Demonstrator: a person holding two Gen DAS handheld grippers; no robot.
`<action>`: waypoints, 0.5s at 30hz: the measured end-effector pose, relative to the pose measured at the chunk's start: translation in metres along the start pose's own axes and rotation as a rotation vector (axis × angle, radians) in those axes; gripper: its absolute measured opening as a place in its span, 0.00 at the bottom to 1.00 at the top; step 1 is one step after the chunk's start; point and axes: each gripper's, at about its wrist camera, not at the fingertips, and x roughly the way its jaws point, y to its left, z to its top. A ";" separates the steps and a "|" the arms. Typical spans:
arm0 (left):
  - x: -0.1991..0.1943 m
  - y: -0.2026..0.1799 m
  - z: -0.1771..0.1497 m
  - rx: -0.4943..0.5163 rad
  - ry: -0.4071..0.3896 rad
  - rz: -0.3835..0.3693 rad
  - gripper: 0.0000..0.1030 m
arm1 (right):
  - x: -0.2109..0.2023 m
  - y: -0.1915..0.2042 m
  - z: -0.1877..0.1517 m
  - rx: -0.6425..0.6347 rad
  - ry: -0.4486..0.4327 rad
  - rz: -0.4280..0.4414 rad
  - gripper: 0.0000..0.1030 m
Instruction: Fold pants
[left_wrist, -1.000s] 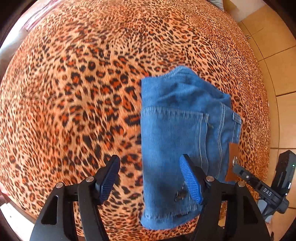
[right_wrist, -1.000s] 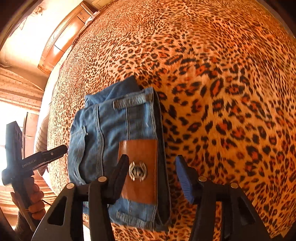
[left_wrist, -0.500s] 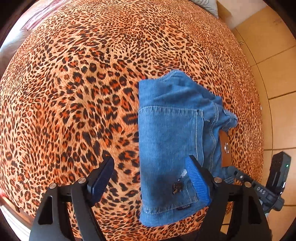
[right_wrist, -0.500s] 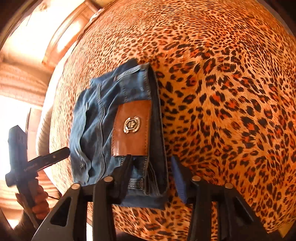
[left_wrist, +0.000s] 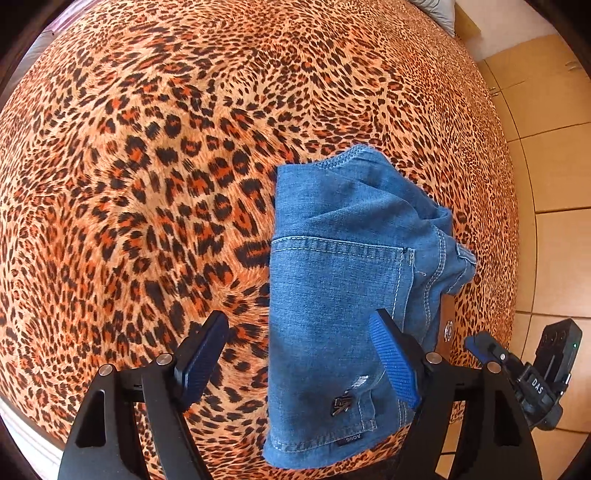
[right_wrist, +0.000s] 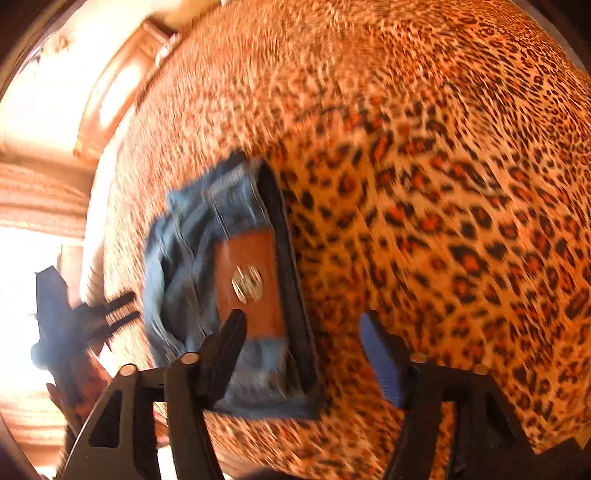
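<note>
Blue denim pants (left_wrist: 343, 295), folded compact, brown waistband patch (right_wrist: 251, 280)

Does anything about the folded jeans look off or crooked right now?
Mostly tidy. The folded jeans lie flat on the leopard-print bedspread, but the far right corner near the waistband is bunched and sticks out past the fold. A small frayed patch shows near the front edge. The right wrist view is blurred.

Folded blue jeans (left_wrist: 332, 295) lie on the leopard-print bedspread (left_wrist: 147, 184).
</note>
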 end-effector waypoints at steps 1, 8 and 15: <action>0.005 -0.003 -0.002 -0.001 0.011 -0.010 0.77 | 0.008 0.003 0.004 0.001 -0.001 0.003 0.71; 0.039 -0.007 -0.011 -0.053 0.096 -0.083 0.75 | 0.055 0.040 -0.013 -0.116 0.022 -0.019 0.59; 0.025 -0.032 -0.021 0.049 0.025 0.016 0.38 | 0.056 0.067 -0.024 -0.271 -0.005 -0.099 0.46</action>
